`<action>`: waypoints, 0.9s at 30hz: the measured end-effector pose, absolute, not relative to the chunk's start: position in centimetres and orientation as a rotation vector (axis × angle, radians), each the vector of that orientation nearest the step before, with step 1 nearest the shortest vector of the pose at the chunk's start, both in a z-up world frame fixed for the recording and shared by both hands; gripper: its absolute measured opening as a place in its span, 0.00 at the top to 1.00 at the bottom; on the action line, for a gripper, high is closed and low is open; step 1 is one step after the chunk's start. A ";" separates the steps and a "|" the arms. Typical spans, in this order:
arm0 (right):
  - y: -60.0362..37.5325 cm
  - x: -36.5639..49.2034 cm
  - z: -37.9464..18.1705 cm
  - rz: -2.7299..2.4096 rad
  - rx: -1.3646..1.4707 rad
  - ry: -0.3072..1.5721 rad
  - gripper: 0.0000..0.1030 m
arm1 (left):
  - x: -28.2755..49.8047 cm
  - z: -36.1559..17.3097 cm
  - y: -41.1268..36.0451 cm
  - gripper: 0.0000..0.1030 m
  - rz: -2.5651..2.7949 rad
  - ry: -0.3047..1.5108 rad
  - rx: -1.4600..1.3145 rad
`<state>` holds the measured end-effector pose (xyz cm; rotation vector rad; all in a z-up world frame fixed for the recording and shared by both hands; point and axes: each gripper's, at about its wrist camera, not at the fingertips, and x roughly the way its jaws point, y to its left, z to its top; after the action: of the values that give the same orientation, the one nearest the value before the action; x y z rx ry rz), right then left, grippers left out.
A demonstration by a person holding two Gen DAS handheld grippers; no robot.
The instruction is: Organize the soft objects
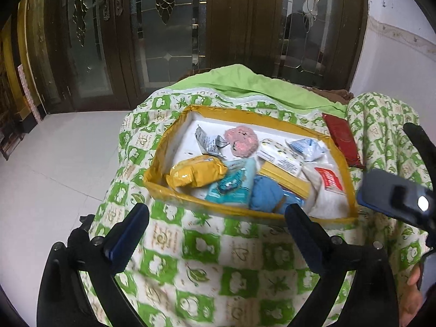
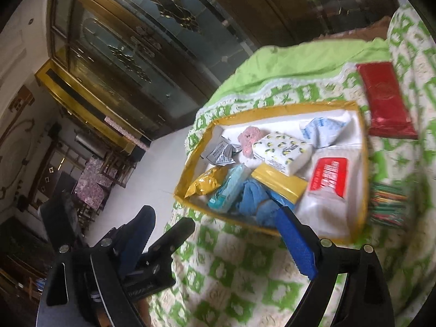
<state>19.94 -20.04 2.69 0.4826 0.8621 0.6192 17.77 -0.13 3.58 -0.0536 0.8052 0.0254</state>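
While most soft packs already lie in the yellow-rimmed tray (image 1: 152,175), the red packet (image 2: 387,100) rests outside it on the quilt (image 1: 207,259). Left gripper (image 1: 215,215) and right gripper (image 2: 218,234) hover wide open, empty. Judged next: right gripper collects that packet.

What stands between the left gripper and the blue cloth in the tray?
Only the tray's near yellow rim. The left gripper hangs open just before it, and the blue cloth lies right behind that rim, uncovered.
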 end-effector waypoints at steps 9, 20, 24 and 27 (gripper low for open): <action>-23.5 13.2 3.4 0.540 0.357 0.767 0.10 | 13.8 4.6 -1.1 0.03 0.041 0.768 -0.092; -23.8 8.6 3.2 0.464 0.229 0.799 0.10 | 7.8 6.3 -2.7 0.03 0.073 0.714 -0.011; -25.5 5.5 2.8 0.456 0.321 0.923 0.10 | 5.4 7.6 -3.2 0.00 0.065 0.660 -0.003; -25.6 3.6 4.9 0.468 0.288 0.862 0.10 | 4.4 8.1 -3.5 0.00 0.072 0.636 -0.024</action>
<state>3.57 -25.62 4.94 0.2881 0.8623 0.4681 4.45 -3.45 8.11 -0.0244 0.6357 0.0717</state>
